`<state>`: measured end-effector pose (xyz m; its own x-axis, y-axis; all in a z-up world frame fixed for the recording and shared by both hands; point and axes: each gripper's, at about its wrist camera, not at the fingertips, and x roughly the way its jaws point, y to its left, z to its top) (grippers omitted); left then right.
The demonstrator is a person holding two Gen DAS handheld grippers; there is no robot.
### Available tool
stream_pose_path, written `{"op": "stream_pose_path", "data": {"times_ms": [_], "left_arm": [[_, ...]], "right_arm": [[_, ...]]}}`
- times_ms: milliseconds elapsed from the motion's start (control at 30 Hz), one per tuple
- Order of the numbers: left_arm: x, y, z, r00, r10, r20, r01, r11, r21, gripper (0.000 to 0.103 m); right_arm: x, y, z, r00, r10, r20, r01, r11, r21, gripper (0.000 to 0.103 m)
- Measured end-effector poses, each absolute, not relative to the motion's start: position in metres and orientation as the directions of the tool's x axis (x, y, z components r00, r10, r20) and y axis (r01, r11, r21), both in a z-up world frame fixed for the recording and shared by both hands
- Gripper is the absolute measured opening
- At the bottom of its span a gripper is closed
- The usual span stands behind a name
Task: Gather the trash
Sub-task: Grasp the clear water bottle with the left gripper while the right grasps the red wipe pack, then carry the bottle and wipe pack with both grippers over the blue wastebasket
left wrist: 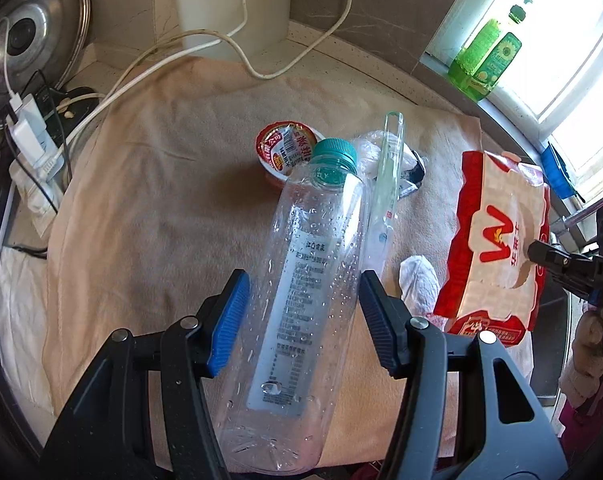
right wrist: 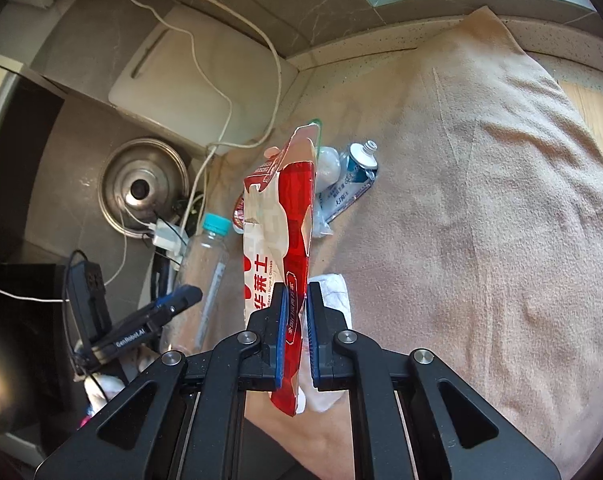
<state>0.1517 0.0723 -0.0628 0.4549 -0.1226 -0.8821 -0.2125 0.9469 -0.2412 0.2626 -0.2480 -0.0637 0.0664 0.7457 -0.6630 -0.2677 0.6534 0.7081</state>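
My left gripper [left wrist: 303, 304] is shut on a clear plastic bottle [left wrist: 305, 264] with a teal cap, held tilted above the beige cloth [left wrist: 149, 208]. My right gripper [right wrist: 293, 320] is shut on a red and white paper food bag [right wrist: 279, 220], which hangs off the cloth; the same bag [left wrist: 497, 240] shows at the right of the left wrist view. On the cloth lie a red sauce cup [left wrist: 287, 152], a clear plastic strip [left wrist: 389, 168], a crumpled tissue [left wrist: 419, 288] and a squeezed toothpaste tube [right wrist: 353, 180]. In the right wrist view the bottle [right wrist: 205, 264] is to the left of the bag.
A steel pot lid [left wrist: 25, 36] leans at the back left beside a power strip with chargers and cables [left wrist: 29, 136]. A white cutting board [right wrist: 197, 80] stands against the wall. Green bottles [left wrist: 489, 56] sit on the window sill. A person's hand [left wrist: 593, 344] holds the right gripper.
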Motion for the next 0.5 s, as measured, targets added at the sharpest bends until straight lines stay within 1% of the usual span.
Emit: {"op": "stream_pose_path", "data": {"times_ms": [500], "left_arm": [[0.084,0.082,-0.057,0.483,-0.132,-0.866,-0.254,0.925,-0.282,0.058]], "right_arm": [[0.225,-0.248,-0.050,0.045,0.749,-0.661,-0.304,0.641,0.705,0.008]]}}
